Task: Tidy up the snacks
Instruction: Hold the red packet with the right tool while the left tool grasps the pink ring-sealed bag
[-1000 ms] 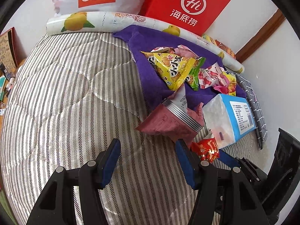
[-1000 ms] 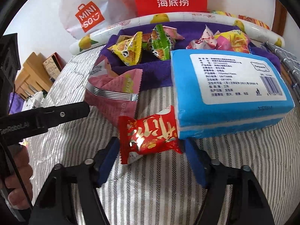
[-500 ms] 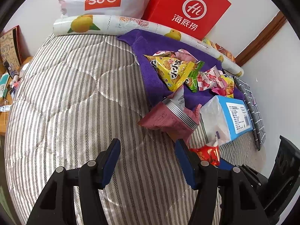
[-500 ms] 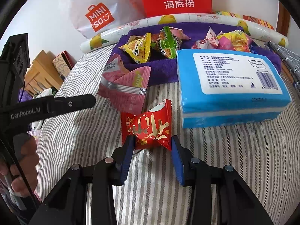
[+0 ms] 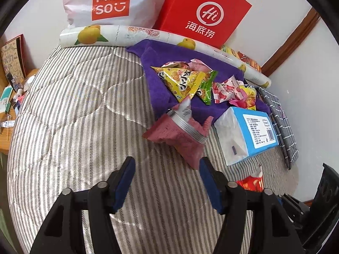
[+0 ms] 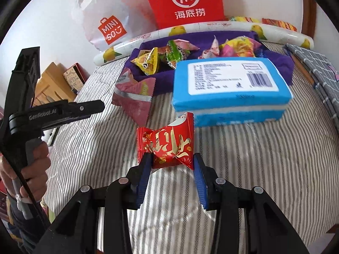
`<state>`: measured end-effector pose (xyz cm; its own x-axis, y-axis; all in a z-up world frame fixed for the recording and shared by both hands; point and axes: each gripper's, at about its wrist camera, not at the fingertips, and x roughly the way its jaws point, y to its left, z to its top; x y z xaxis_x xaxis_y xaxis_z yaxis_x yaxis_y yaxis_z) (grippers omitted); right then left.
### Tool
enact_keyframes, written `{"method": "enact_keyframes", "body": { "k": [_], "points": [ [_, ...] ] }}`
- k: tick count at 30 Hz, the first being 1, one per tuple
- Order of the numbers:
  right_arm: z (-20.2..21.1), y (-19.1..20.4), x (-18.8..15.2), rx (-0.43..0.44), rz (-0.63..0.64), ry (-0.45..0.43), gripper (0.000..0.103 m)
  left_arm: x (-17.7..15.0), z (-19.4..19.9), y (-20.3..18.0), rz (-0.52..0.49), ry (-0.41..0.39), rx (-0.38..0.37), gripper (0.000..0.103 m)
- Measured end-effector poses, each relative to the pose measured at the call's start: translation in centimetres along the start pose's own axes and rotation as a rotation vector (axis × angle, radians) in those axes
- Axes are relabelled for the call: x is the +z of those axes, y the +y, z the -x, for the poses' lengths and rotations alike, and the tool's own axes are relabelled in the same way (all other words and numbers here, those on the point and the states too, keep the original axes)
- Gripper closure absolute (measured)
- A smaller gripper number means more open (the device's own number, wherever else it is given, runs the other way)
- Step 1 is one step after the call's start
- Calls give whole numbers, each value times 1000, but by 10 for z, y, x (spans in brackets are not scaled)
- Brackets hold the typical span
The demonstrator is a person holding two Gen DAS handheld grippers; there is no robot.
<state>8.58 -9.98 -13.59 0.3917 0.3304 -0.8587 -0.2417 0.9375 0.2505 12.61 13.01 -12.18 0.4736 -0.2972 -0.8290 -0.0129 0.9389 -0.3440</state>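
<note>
My right gripper (image 6: 172,160) is shut on a red snack packet (image 6: 167,144) with gold writing and holds it just above the striped bed; the packet also shows in the left wrist view (image 5: 251,183). My left gripper (image 5: 166,169) is open and empty, a little short of a pink snack bag (image 5: 180,131) that lies on the quilt, also seen in the right wrist view (image 6: 133,97). Several snack packets, yellow (image 5: 180,80), green (image 5: 206,89) and pink-white (image 5: 227,87), lie on a purple towel (image 5: 161,84) behind it.
A blue tissue pack (image 6: 228,89) lies right of the pink bag. A lemon-print roll (image 5: 131,36), a red bag (image 5: 203,14) and a white MINISO bag (image 5: 110,2) line the wall. Grey checked cloth (image 5: 281,118) lies far right. The striped quilt (image 5: 74,110) spreads left.
My right gripper closed on the red packet and lifted it back from the tissue pack. My left gripper drew back a little and stayed open.
</note>
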Motion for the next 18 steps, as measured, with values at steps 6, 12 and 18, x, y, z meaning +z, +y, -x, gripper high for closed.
{"method": "enact_keyframes", "body": {
  "k": [6,12,18],
  "points": [
    [13,-22,-12,-51,7,-5,63,7,-10,-23,-47,1,6,32],
    [14,-55,-15,-88,-21,3,63,17,-33,-43,-119,1,107,32],
    [4,-80,-14,-115,-43,33,63,22,-52,-48,-162,23,169,32]
  ]
}}
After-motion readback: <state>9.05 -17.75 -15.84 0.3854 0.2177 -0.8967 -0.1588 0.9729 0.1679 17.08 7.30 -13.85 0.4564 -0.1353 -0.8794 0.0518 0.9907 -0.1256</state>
